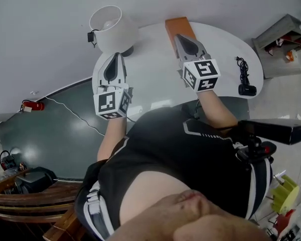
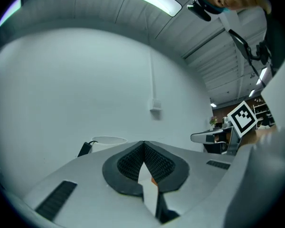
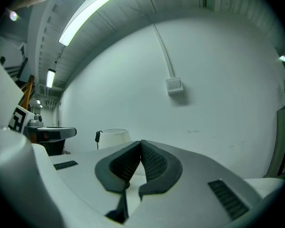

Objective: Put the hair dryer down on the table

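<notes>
- The left gripper [image 2: 143,145] is seen with its ribbed pads pressed together at the tips; nothing is held between them.
- The right gripper [image 3: 141,144] is likewise closed on itself, with no object in its jaws.
- In the head view both grippers are held side by side above the white table [image 1: 226,44], pointing away from the person.
- A small black appliance with a bundled cord, taken to be the hair dryer [image 1: 247,90], is seen lying on the table near its right edge, well apart from both grippers and nearer the right one.
- A white lamp [image 1: 109,26] is found beyond the left gripper, and an orange-brown wooden block [image 1: 178,26] just beyond the right one.
- Since the dryer rests on the tabletop and neither gripper carries anything, the putting-down is judged to be complete, or not in hand at this moment.
- No release is called for next. Should the dryer be handled again, the right gripper would have to be opened and carried across to the right edge, with care taken not to snag the cord.
</notes>
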A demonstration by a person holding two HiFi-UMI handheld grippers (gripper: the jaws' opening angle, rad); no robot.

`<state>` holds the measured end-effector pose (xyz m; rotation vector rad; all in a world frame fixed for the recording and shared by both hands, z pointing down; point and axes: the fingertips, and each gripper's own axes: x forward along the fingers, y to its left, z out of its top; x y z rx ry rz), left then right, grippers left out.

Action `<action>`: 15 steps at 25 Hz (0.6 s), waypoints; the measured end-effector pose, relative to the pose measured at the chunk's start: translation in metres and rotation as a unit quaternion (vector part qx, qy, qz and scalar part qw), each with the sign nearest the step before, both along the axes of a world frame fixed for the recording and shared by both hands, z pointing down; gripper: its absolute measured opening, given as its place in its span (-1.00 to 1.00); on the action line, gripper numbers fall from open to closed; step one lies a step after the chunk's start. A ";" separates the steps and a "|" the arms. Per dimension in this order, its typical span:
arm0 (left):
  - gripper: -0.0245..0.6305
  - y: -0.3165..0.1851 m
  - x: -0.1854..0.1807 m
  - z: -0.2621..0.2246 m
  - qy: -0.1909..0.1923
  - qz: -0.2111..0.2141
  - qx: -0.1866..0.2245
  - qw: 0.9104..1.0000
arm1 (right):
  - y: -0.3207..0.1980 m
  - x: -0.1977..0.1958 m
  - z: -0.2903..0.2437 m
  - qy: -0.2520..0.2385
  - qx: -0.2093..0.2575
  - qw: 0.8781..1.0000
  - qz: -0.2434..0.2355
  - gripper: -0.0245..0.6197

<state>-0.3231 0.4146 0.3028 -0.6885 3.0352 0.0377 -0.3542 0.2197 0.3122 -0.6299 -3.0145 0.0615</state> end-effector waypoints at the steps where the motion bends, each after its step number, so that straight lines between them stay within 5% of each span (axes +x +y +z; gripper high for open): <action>1: -0.83 0.001 -0.001 0.003 0.007 -0.004 -0.003 1.000 | -0.001 0.000 0.001 0.001 0.000 1.000 0.001 -0.84; 15: -0.83 -0.011 0.007 -0.001 0.012 0.011 0.013 1.000 | -0.011 0.004 0.001 0.005 -0.006 1.000 0.007 -0.84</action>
